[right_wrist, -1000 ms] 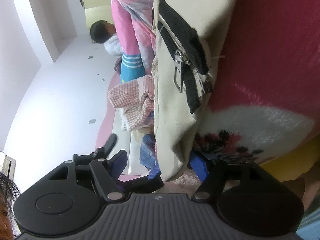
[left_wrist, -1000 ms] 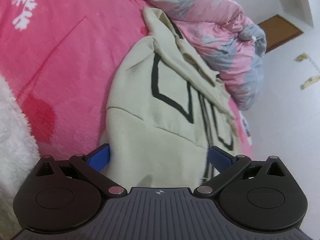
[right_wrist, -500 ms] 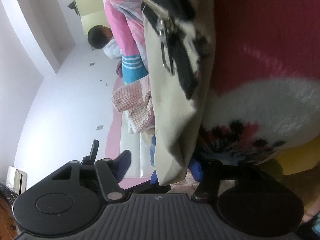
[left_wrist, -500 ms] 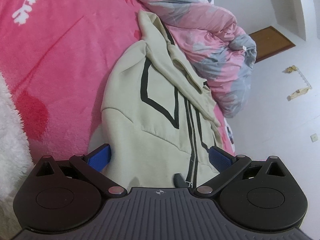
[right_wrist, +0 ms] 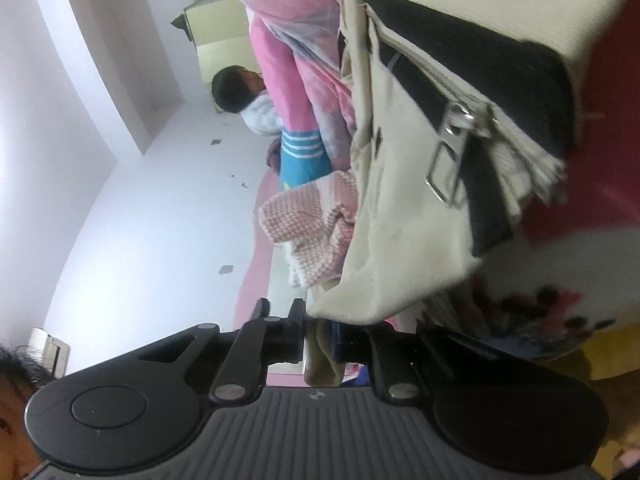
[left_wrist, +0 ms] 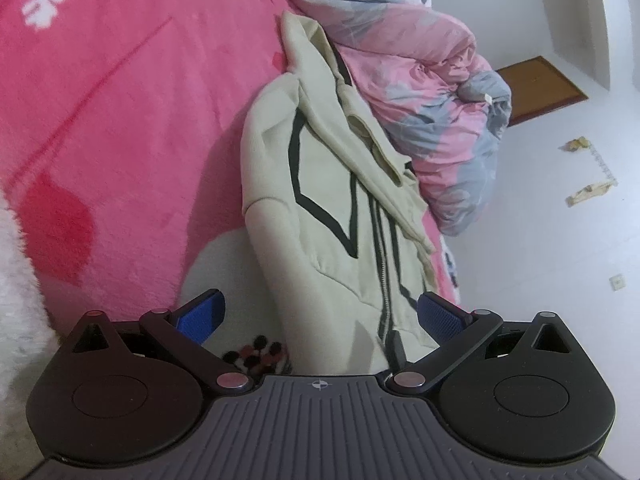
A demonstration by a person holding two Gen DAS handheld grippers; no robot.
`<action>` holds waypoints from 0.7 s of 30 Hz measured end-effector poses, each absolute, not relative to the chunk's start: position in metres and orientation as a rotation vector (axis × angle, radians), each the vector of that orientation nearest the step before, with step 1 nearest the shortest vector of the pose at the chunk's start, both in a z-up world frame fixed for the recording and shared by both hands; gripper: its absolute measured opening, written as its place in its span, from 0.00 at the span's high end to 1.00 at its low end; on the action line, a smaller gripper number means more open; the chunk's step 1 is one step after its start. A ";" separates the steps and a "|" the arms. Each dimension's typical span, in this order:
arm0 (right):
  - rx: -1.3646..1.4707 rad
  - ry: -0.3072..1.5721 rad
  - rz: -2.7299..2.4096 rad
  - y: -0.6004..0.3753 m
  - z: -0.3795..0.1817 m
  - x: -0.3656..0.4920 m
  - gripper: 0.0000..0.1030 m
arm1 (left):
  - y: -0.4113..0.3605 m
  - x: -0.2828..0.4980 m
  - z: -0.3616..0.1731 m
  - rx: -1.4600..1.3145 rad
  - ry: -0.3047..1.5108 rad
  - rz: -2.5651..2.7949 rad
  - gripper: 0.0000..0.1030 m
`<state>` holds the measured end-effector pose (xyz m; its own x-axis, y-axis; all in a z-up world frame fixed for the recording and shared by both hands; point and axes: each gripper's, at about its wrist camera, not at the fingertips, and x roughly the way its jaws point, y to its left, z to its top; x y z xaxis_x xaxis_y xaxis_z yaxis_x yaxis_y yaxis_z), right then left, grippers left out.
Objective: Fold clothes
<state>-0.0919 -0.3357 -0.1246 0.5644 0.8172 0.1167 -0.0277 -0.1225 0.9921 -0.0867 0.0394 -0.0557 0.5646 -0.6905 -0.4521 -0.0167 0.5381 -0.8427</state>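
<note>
Right tool (right_wrist: 322,338) now clamped on jacket (left_wrist: 320,184) hem, was wide a second ago. Left tool (left_wrist: 320,314) gaping, holding nothing. Fold can start on bed (left_wrist: 120,100).

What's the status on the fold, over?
Left gripper open, hem of cream zip jacket between its fingers. Right gripper shut on jacket hem. Rumpled pink duvet lies against the jacket's far side.

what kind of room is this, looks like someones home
Most likely a bedroom in a home. A cream zip jacket lies on a bed covered by a pink plush blanket, with a rumpled pink and grey duvet beside it and a wooden door beyond.
</note>
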 end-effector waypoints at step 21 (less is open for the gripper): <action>1.450 0.663 0.869 -0.335 -0.120 -0.106 0.86 | 0.014 -0.063 -0.067 -0.943 0.921 -0.555 0.50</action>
<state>-0.1058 -0.3348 -0.1196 0.5497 0.8266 0.1208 -0.1022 -0.0770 0.9918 -0.0634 0.0141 -0.0665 0.5143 -0.7491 -0.4175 0.0191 0.4967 -0.8677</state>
